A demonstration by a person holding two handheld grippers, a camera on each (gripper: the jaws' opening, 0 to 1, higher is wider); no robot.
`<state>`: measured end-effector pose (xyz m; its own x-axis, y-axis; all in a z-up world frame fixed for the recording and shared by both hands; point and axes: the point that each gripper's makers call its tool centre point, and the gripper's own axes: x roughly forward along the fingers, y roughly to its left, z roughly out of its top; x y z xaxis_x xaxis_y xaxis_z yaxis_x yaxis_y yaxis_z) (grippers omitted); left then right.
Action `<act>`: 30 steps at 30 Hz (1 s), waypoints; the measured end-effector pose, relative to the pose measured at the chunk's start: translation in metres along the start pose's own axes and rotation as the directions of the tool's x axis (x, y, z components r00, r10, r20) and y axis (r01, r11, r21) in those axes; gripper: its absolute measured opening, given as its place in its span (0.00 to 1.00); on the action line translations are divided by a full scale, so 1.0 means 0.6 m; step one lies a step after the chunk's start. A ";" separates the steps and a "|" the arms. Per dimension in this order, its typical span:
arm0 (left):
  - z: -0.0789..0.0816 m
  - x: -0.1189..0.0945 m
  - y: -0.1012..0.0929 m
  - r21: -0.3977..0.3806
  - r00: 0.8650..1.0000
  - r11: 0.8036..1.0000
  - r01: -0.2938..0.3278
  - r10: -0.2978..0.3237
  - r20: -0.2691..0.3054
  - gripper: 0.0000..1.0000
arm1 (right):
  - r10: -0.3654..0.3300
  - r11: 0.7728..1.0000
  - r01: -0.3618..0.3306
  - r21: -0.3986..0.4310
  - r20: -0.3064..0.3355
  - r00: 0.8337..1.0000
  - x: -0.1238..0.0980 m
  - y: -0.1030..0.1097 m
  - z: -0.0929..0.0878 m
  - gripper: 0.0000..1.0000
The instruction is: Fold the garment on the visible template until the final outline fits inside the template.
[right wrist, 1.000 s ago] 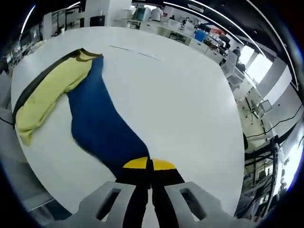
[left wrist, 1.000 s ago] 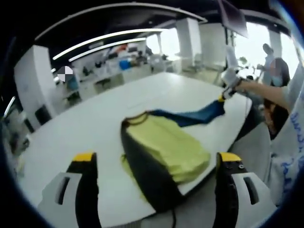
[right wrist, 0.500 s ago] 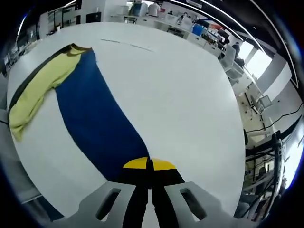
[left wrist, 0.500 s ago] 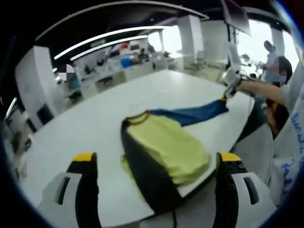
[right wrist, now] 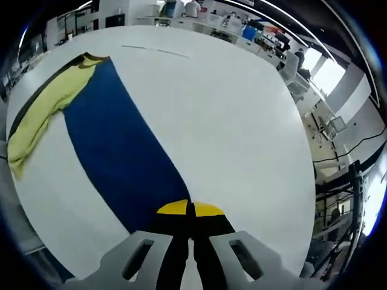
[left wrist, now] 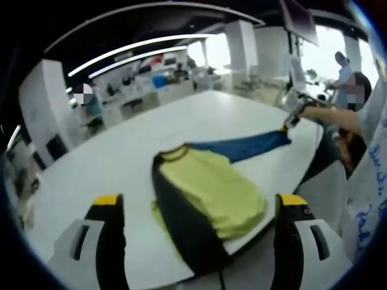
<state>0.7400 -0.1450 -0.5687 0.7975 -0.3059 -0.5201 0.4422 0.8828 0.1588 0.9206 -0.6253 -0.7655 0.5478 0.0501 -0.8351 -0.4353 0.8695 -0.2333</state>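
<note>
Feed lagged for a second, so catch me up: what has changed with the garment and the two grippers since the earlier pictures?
The right gripper, still shut on the blue part of the garment, has kept pulling it outward, so that panel lies wider and flatter on the white table. The left gripper stays open and clear; the yellow part has hardly moved.

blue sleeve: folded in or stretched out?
Stretched out. The right gripper is shut on the blue sleeve, which runs taut across the table away from the yellow body.
</note>
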 end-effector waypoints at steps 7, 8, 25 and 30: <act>-0.001 -0.002 0.000 0.001 1.000 1.000 -0.008 0.008 -0.006 0.99 | 0.006 1.000 -0.006 0.009 -0.008 1.000 0.021 -0.008 -0.007 0.01; -0.001 -0.003 0.000 0.001 1.000 1.000 -0.010 0.010 -0.005 0.99 | 0.004 1.000 -0.004 0.006 -0.007 1.000 0.024 -0.009 -0.007 0.01; -0.005 -0.003 -0.004 0.006 0.999 1.000 -0.017 0.017 -0.031 0.99 | -0.007 1.000 0.007 0.015 0.002 1.000 0.043 -0.030 -0.004 0.01; -0.004 -0.005 -0.006 -0.002 1.000 1.000 -0.016 0.016 -0.022 0.99 | -0.002 1.000 0.002 0.017 -0.001 1.000 0.039 -0.024 -0.001 0.01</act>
<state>0.7351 -0.1468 -0.5696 0.7954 -0.2836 -0.5356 0.4284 0.8882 0.1658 0.9394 -0.6367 -0.7821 0.5477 0.0483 -0.8353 -0.4223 0.8778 -0.2262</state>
